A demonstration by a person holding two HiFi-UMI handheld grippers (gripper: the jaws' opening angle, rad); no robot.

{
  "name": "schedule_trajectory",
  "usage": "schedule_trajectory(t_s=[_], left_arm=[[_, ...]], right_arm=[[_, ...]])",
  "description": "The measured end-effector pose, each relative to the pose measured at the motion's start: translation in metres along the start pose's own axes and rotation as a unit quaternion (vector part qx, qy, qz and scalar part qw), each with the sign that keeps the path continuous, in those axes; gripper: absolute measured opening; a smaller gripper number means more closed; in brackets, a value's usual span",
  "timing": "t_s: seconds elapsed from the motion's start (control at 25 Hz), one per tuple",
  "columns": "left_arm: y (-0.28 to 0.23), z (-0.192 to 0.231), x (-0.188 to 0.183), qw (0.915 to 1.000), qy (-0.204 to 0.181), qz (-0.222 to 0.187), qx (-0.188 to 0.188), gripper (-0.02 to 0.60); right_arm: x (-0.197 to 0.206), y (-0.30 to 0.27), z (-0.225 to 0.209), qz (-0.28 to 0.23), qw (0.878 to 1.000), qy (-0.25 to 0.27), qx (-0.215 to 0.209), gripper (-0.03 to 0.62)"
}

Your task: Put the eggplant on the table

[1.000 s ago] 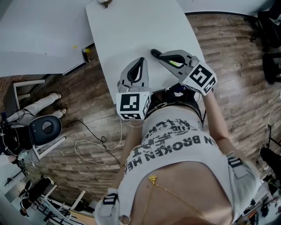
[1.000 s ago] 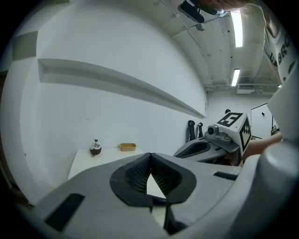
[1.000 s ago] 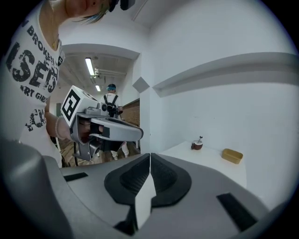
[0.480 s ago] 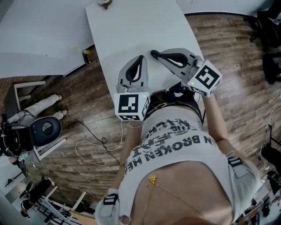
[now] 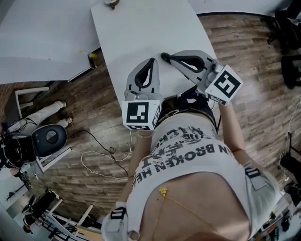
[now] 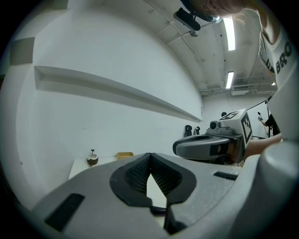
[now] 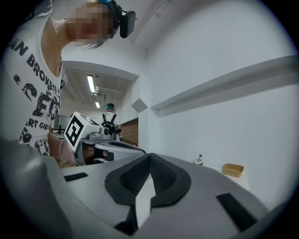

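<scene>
1. The left gripper (image 6: 149, 156) has its jaws pressed together at the tips with nothing between them. The right gripper (image 7: 149, 155) is closed and empty too. The two are side by side but apart, over the near end of the white table (image 5: 141, 28).
2. The table's left edge runs just left of the left gripper. Its right edge passes under the right gripper's body. Wooden floor (image 5: 84, 117) lies beyond both edges.
3. Ahead of both jaws the white top runs open to its far end. A small brown cup (image 5: 111, 3) stands there, with a yellow box (image 6: 124, 154) just to its right and a white wall behind them.
4. Behind the right gripper, against the person's waist, we see what may be the eggplant (image 5: 189, 96). It is a dark purplish shape, too hidden for us to be sure.
</scene>
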State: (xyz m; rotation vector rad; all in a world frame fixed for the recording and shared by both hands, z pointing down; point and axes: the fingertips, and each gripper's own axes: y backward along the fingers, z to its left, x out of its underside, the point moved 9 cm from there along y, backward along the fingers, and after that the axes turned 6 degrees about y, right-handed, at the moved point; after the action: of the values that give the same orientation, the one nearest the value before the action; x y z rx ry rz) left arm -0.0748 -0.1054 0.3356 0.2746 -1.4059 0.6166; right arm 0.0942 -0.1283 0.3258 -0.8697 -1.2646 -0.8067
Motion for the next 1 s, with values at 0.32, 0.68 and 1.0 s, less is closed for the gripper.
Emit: schedule_trajectory(t_s=[0.32,0.68,1.0], left_arm=[[0.003,-0.005,-0.002,1.0,-0.004,-0.002,0.004,-0.012],[0.006,-0.014,-0.001,0.9999,-0.007,-0.005,0.004,-0.012],[0.01,-0.015,0.001,1.0,-0.006,-0.003,0.003,-0.012]], right_arm=[[-0.007,0.004,0.004,-0.004,1.0,0.008,-0.007,0.008],[-0.007,0.012,0.007,-0.01,1.0,0.005,-0.004,0.008],[-0.006,0.016,0.009,-0.01,1.0,0.003,-0.001,0.008]])
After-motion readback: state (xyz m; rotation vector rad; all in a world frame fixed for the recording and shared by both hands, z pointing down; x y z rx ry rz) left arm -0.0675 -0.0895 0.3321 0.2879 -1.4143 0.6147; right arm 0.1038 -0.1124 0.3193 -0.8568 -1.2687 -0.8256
